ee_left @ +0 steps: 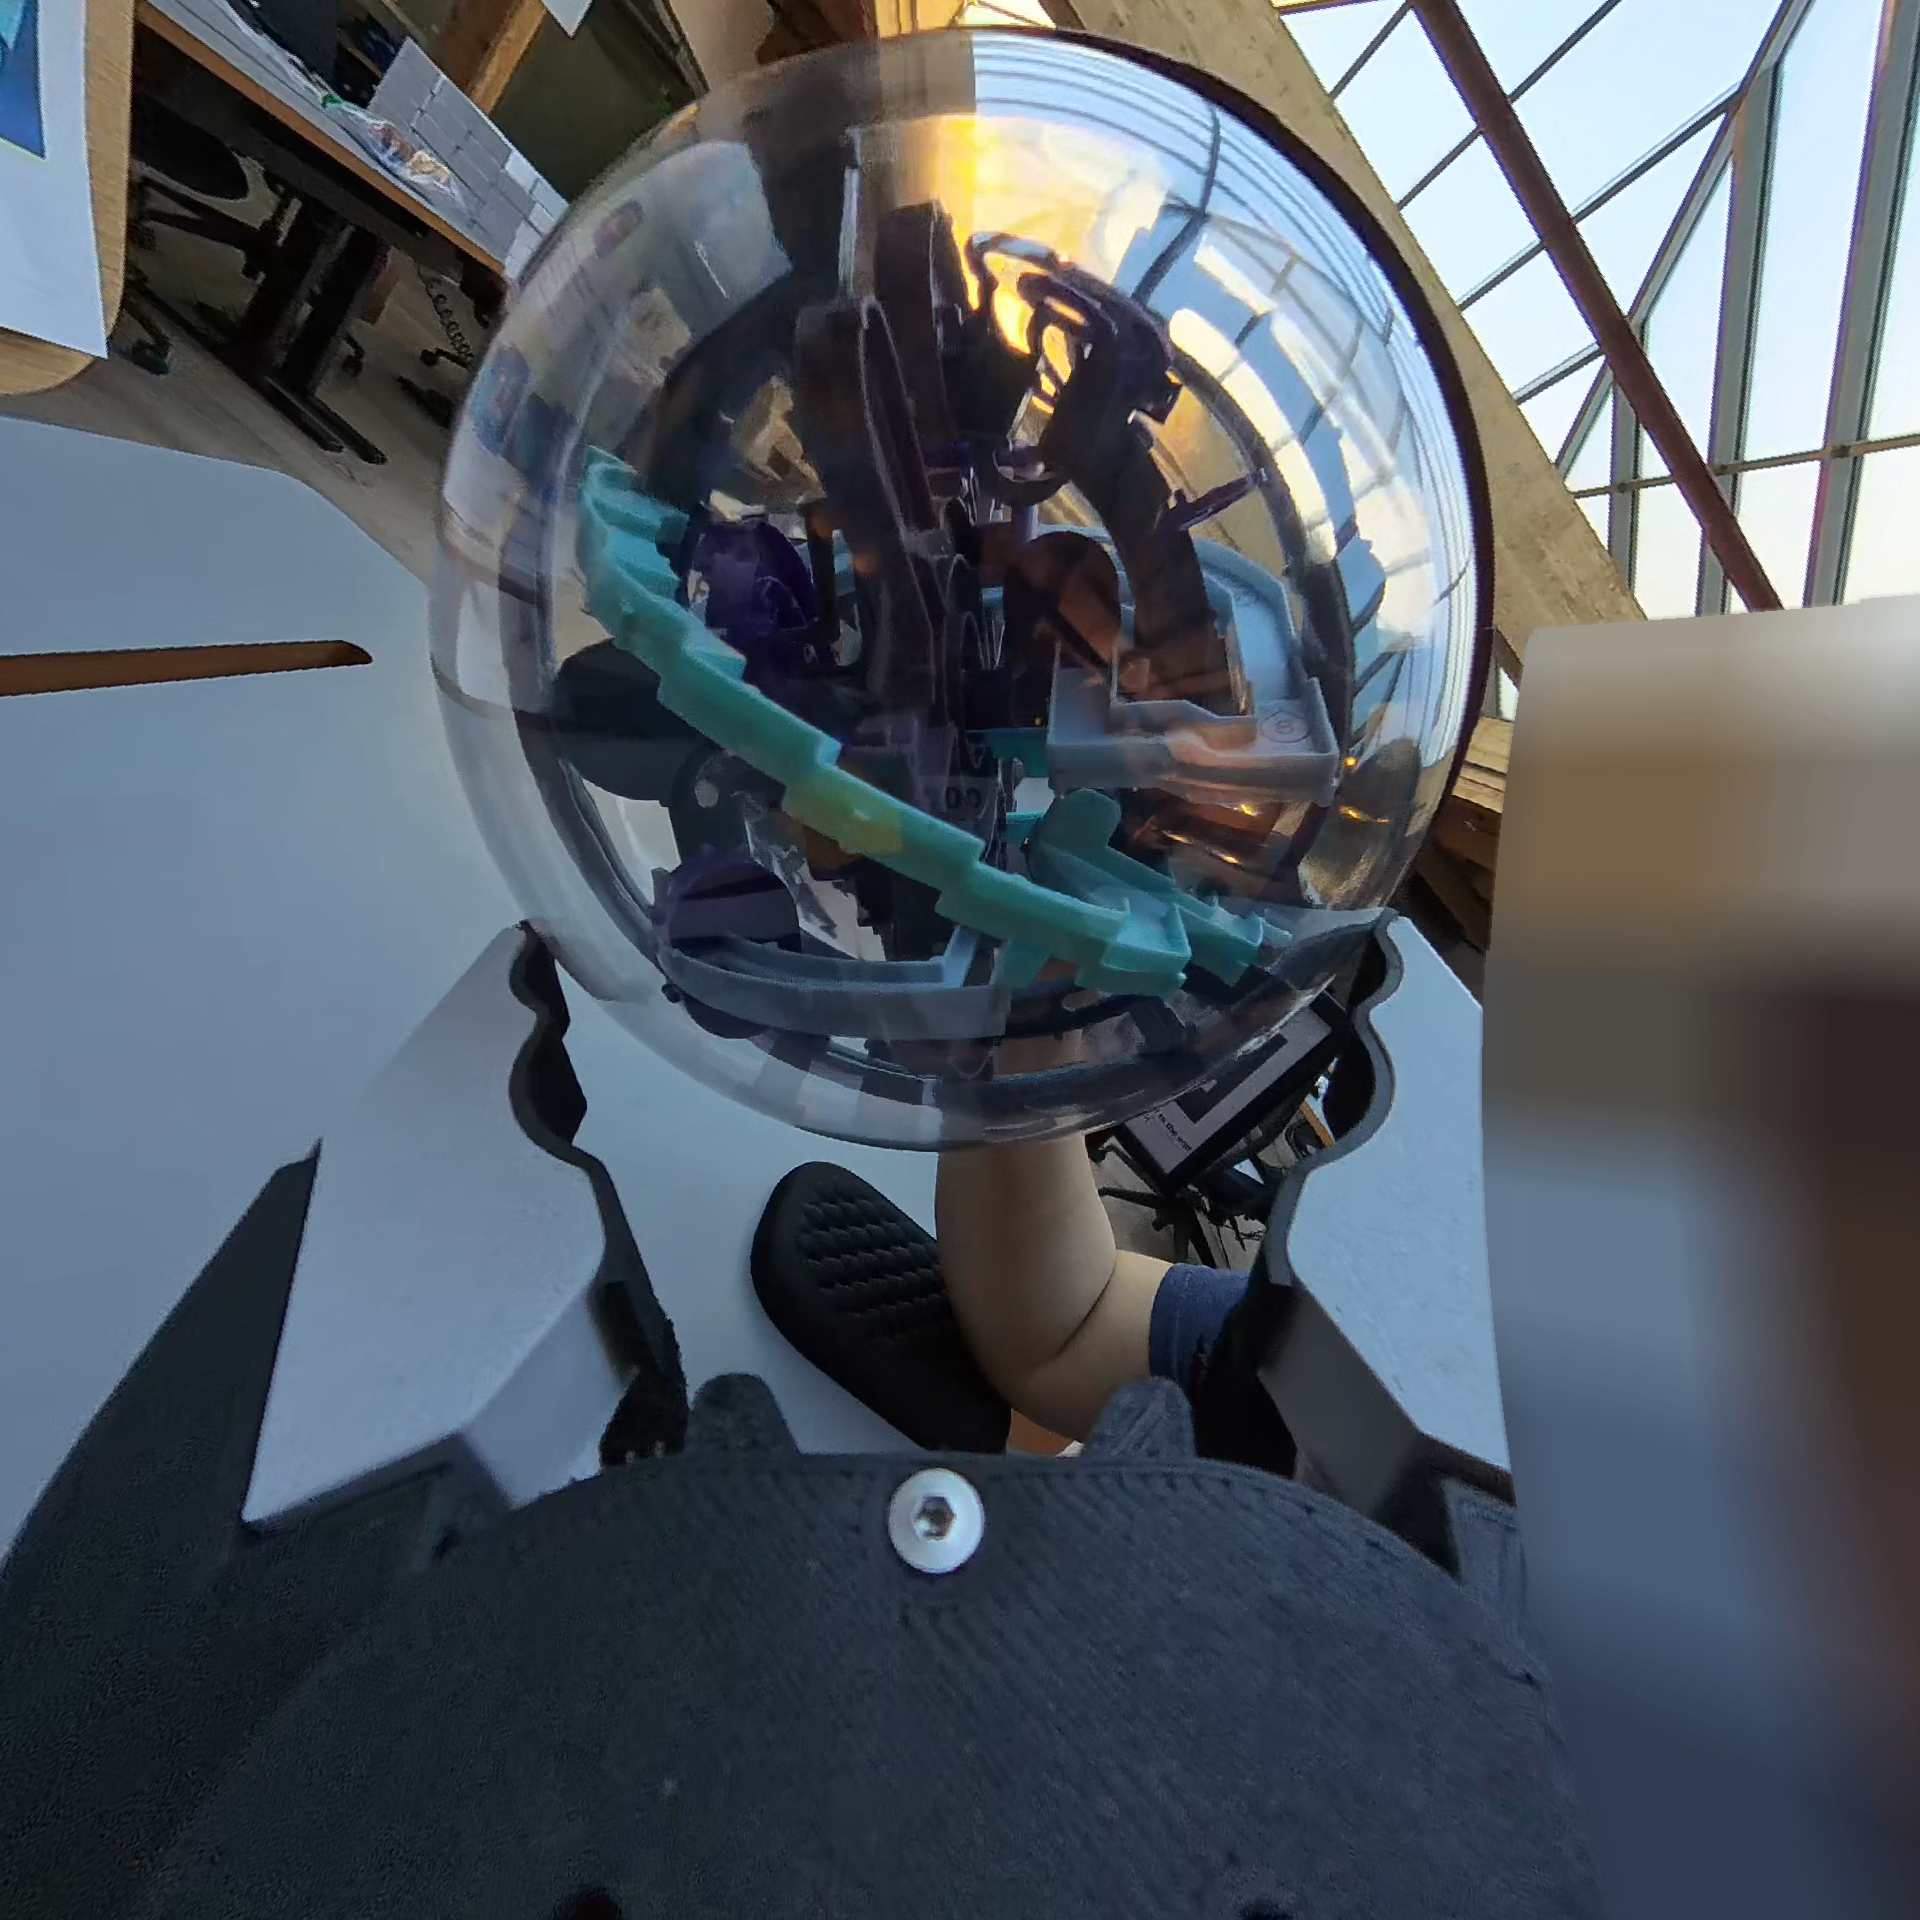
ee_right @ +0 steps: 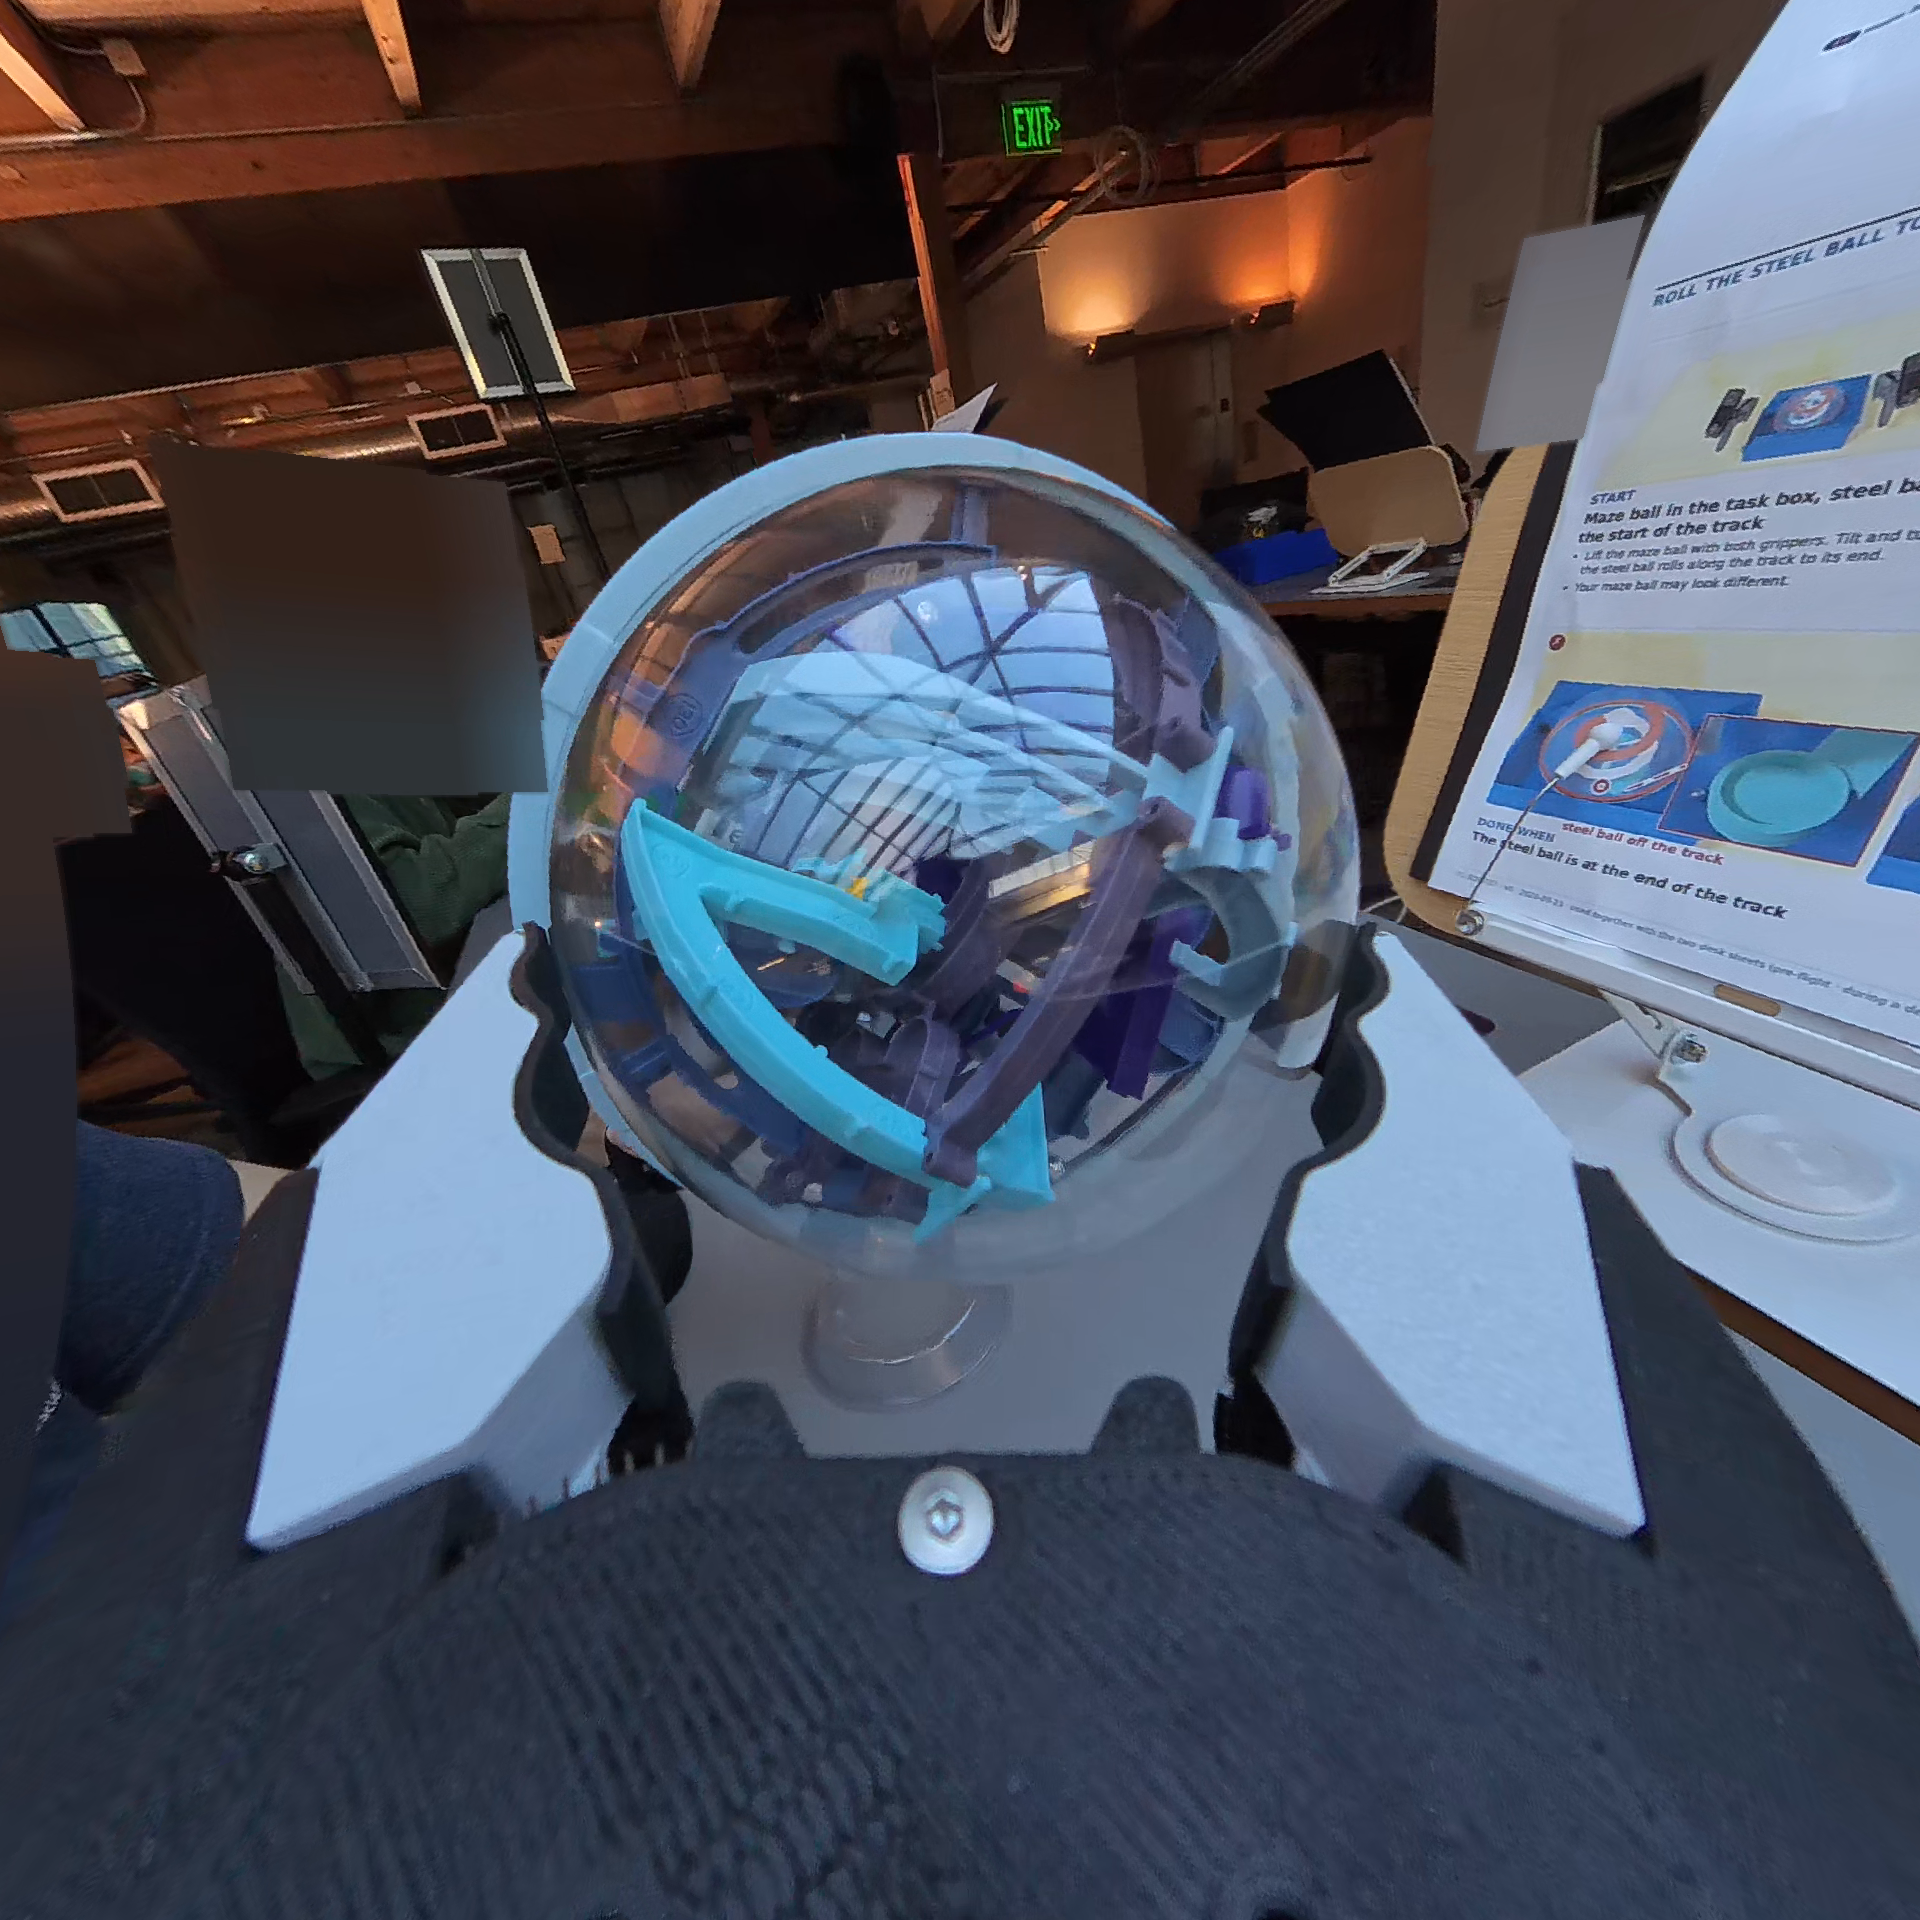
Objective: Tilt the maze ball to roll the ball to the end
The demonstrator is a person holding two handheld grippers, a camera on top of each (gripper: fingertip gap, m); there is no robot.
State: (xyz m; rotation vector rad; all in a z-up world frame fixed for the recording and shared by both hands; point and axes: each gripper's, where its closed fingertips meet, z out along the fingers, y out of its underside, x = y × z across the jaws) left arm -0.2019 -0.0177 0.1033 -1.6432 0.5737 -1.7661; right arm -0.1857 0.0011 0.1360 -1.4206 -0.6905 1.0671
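The maze ball (ee_left: pixel 935 582) is a clear sphere with teal, purple and grey tracks inside. It is lifted off the table. My left gripper (ee_left: pixel 956 987) is shut on its lower part, one finger on each side. My right gripper (ee_right: pixel 940 997) is shut on the same ball (ee_right: pixel 935 831) from the other side, again with a finger on each side. A pale blue band (ee_right: pixel 582 644) runs round the ball's upper left edge. I cannot make out the small steel ball among the tracks. Part of the right gripper with a black-and-white marker (ee_left: pixel 1247 1091) shows behind the ball.
A person's forearm (ee_left: pixel 1029 1299) reaches up under the ball. A clear round stand (ee_right: pixel 904 1345) sits on the white table (ee_left: pixel 156 831) below it. An instruction sheet on a wooden board (ee_right: pixel 1714 623) stands at the right, with a round white disc (ee_right: pixel 1787 1164) beside its foot.
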